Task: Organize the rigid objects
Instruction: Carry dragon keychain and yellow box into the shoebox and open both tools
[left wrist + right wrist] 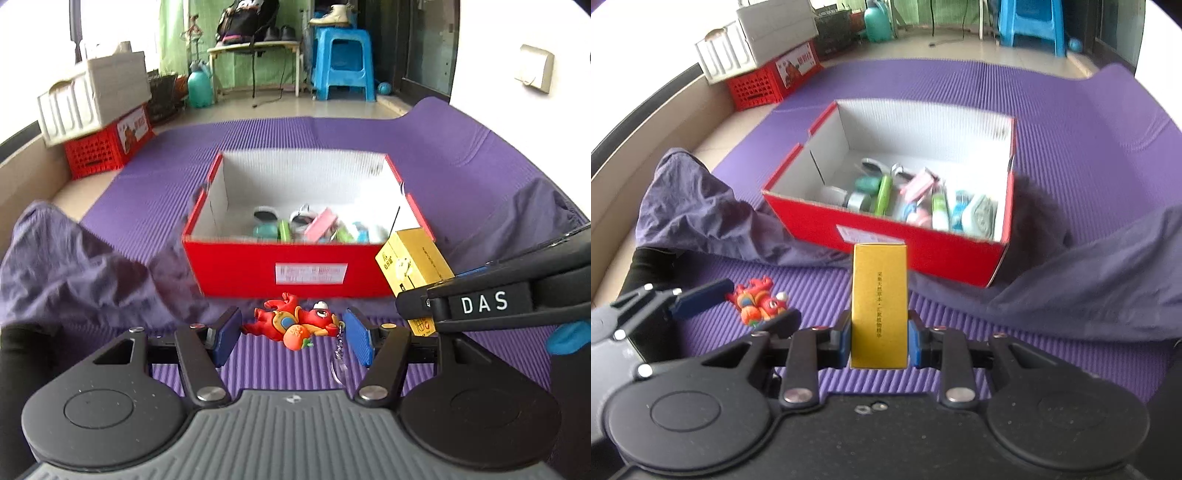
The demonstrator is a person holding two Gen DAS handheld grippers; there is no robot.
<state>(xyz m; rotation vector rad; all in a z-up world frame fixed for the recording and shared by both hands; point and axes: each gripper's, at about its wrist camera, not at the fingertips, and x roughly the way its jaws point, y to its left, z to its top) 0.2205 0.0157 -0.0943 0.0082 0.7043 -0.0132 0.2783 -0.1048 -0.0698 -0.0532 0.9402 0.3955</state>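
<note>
Red dragon keychain (293, 321) lies crosswise on the purple mat (147, 206) between the left gripper's (291, 334) wide-open fingers, before the red box (236, 266), while the right gripper (879, 338) clamps a yellow carton (879, 306).

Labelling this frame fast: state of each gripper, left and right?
Left gripper: open, fingers on either side of the red toy keychain on the mat, not gripping.
Right gripper: closed on the yellow box.

left gripper (293, 336) spread, right gripper (879, 341) clamped
</note>
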